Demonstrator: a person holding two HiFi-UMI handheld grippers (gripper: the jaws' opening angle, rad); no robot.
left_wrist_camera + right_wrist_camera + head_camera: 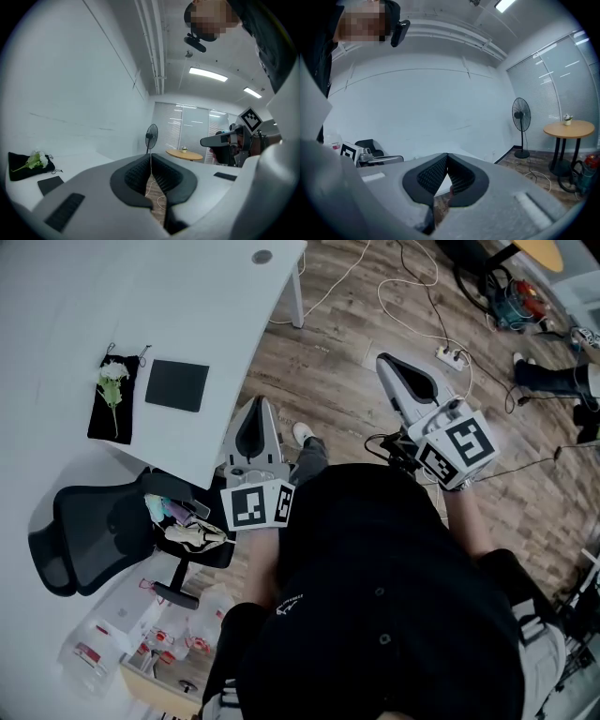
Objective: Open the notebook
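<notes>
Notebook (177,384) lies closed and flat on the white table (75,296), just beside a black pouch (98,423) with a white flower (112,372) on it. Well apart from it, over the wood floor (328,362), the left gripper (260,404) and the right gripper (387,360) each have their jaws pressed together, pinching nothing.

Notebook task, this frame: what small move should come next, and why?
Probably carry the left tongs toward the closed notebook on the white table, opening them on the way. Both left and right tongs are shut, empty, and held by the person, well clear of the notebook.
</notes>
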